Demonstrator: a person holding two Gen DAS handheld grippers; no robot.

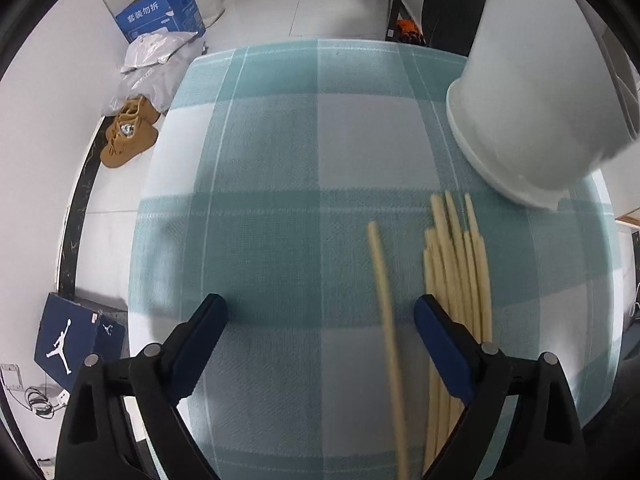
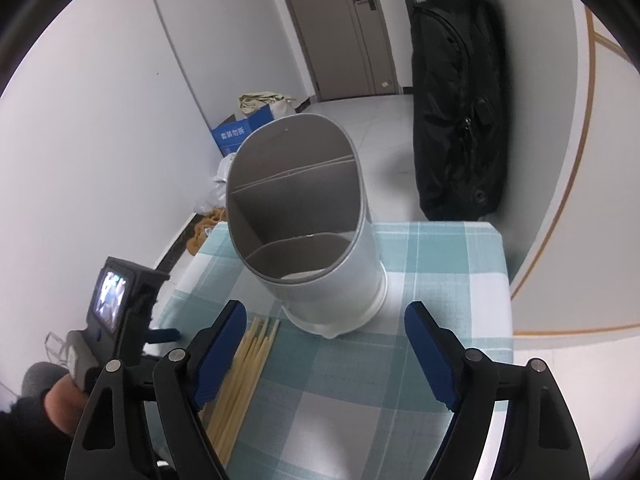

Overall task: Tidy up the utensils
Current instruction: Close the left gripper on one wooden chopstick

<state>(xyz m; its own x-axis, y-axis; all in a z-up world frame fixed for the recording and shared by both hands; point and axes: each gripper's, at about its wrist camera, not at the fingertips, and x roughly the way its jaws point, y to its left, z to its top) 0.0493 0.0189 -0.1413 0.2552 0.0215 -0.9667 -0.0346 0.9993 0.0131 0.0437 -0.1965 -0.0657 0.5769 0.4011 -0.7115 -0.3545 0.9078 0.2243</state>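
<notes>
Pale wooden chopsticks (image 1: 460, 280) lie in a bundle on the teal checked tablecloth (image 1: 272, 184), with one single chopstick (image 1: 384, 300) a little left of the bundle. My left gripper (image 1: 320, 312) points down at the cloth and stands open; the single chopstick lies between its fingers, untouched, and the bundle passes under the right finger. A white utensil holder (image 2: 320, 240) with inner dividers stands upright beyond the chopsticks (image 2: 244, 364). My right gripper (image 2: 326, 320) is open in front of the holder, nothing between its fingers. The holder (image 1: 532, 112) also shows at the upper right of the left wrist view.
The left hand-held gripper (image 2: 116, 320) with its small screen and a person's hand appear at the left in the right wrist view. A black bag (image 2: 460, 104) hangs behind the table. On the floor lie brown shoes (image 1: 128, 132), blue boxes (image 1: 164, 12) and white bags.
</notes>
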